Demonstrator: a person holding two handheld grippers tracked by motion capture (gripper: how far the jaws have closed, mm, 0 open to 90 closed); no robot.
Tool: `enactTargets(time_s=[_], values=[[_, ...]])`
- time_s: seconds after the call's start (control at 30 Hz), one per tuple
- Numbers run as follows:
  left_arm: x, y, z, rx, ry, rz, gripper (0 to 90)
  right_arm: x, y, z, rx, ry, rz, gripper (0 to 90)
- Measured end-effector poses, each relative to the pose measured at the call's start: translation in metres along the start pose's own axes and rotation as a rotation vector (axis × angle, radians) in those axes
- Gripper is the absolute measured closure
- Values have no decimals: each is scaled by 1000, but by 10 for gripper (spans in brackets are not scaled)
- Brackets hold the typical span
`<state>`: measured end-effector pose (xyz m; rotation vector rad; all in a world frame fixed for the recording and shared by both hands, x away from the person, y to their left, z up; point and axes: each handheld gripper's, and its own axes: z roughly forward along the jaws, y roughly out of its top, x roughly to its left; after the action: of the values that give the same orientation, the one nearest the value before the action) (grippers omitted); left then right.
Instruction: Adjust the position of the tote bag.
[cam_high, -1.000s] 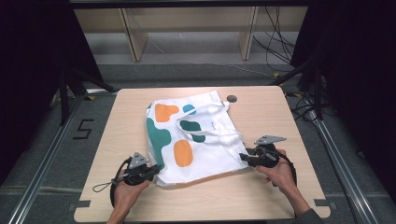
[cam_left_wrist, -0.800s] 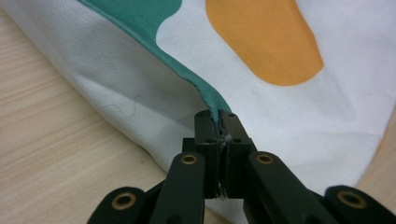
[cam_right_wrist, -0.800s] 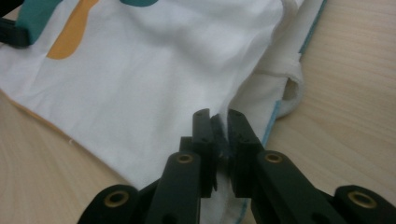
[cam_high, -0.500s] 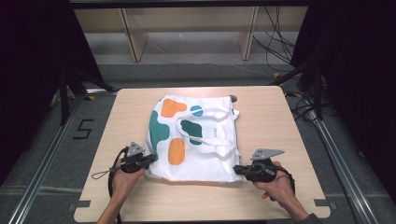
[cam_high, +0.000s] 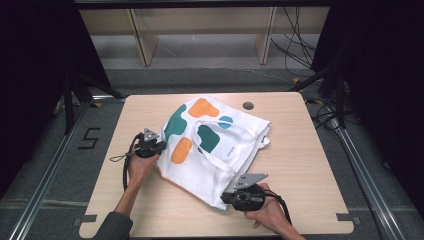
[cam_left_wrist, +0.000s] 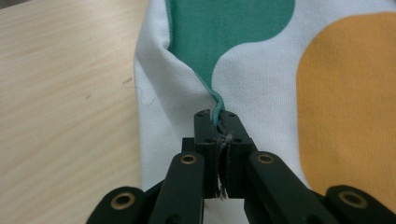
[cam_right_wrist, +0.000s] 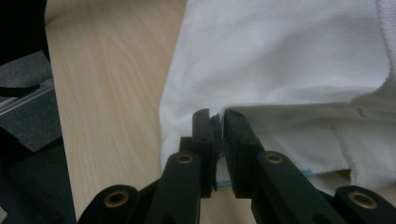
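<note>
Plainly, the tote bag (cam_high: 212, 145) is soft white cloth printed with green and orange blobs, lying askew across the middle of the wooden table (cam_high: 310, 165), its long handles (cam_high: 227, 131) draped loosely over its upper face. By the look of it, it is light and limp: it will fold, sag and drag rather than keep any shape, so it is best taken at a hem or corner where the cloth is doubled, and by two points at once. The left gripper (cam_left_wrist: 217, 122) sits at the bag's left edge, its jaws pressed together on a pinched ridge of cloth where the green print meets the white, a frayed thread showing between them. The right gripper (cam_right_wrist: 215, 122) is at the bag's nearest corner, toward the person; its jaws stand nearly together with a thin fold of the white edge caught in the narrow gap, the layered hem running off beside them.
</note>
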<state>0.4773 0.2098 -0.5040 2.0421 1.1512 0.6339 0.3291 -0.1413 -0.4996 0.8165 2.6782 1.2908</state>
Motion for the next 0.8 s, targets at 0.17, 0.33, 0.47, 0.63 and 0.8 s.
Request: enactTargets(time_s=[0.17,0.33,0.47,0.63,0.8], values=[[10,11,14,-54,1,-39,827,19,17,29,2,40,-7,828],[11,14,6,-98,23,-150,653,24,24,39,-5,64,-19,796],[-1,20,-22,-110,24,-183,467,25,26,26,6,71,42,578],[-37,19,-61,-108,-31,-156,382,2,24,-19,-97,36,63,476],[-96,3,-82,-52,-187,-78,288,-28,11,-52,-143,-72,156,435]])
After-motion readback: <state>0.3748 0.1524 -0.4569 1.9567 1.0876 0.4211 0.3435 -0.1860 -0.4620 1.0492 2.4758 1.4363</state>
